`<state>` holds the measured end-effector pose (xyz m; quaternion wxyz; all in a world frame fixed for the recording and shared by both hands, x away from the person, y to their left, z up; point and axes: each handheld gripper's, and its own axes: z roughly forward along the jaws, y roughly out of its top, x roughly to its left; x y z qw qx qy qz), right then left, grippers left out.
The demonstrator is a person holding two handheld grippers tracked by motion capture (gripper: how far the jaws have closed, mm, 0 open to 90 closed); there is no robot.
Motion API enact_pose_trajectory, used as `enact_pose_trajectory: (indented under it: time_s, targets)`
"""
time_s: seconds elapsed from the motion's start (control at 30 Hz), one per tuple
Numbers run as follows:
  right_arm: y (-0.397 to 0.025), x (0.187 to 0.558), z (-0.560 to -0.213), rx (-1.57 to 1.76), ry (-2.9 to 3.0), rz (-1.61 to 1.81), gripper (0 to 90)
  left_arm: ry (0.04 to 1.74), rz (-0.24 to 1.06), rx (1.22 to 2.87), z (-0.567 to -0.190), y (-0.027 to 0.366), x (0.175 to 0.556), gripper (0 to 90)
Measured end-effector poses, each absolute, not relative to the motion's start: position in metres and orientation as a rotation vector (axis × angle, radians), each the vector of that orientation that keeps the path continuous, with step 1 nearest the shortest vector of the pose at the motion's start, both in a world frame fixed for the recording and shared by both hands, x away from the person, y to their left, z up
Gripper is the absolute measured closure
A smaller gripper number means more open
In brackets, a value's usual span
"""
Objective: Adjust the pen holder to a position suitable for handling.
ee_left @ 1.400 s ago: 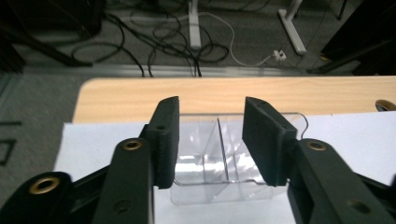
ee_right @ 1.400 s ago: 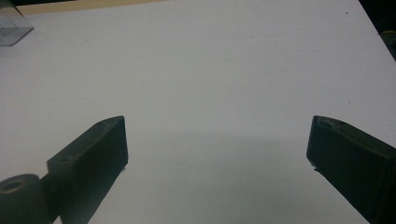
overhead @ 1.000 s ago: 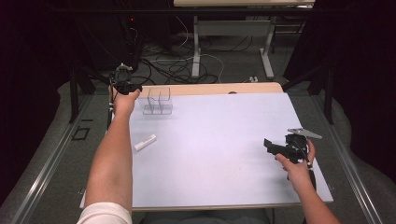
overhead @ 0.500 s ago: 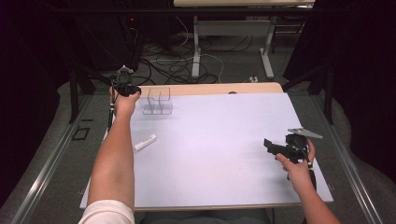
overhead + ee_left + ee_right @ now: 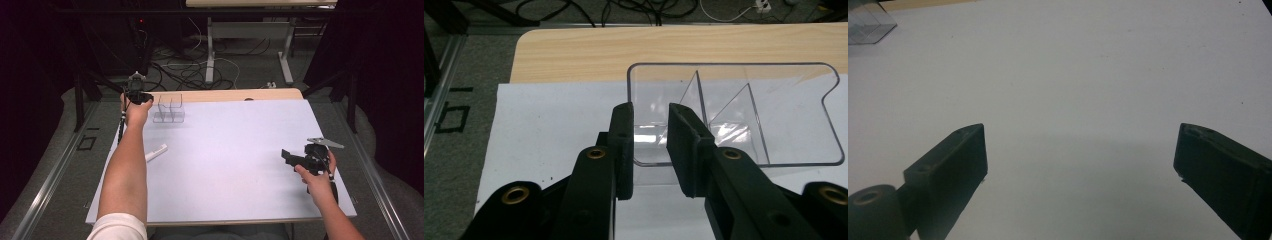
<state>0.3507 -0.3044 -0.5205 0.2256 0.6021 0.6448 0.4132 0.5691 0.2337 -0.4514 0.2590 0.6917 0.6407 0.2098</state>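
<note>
Overhead, the left claw point(image 5: 136, 93) sits at the desk's point(image 5: 230, 150) far left corner beside a clear divided box point(image 5: 169, 109); a small white piece point(image 5: 156, 152) lies nearer. Through the left gripper view, its 2 jaws stand narrowly parted over the box's point(image 5: 774, 110) near wall. Through the right gripper view, the right claw point(image 5: 1080, 160) gapes wide over bare white desk.

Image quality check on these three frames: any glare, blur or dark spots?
High view: surroundings nearly black, white table sheet evenly lit. Left gripper view: sharp, with bright glare patches on the clear divided container near the left gripper. Right gripper view: dim, greyish cast, the right gripper jaws soft and a faint shadow on the sheet between them.
</note>
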Motion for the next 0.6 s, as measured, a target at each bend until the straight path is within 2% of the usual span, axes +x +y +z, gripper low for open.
enact_pose_trajectory:
  time_s: [0.43,0.6]
  targets:
    - [-0.3041,0.351,-0.5212,1.651,1.789,1.145,6.7,1.756,0.567,1.836,-0.4607,0.2394,0.5667,74.9]
    - [-0.3043,0.3512,-0.522,1.651,1.798,1.141,6.7,1.74,0.569,1.849,-0.4604,0.2387,0.5667,80.1]
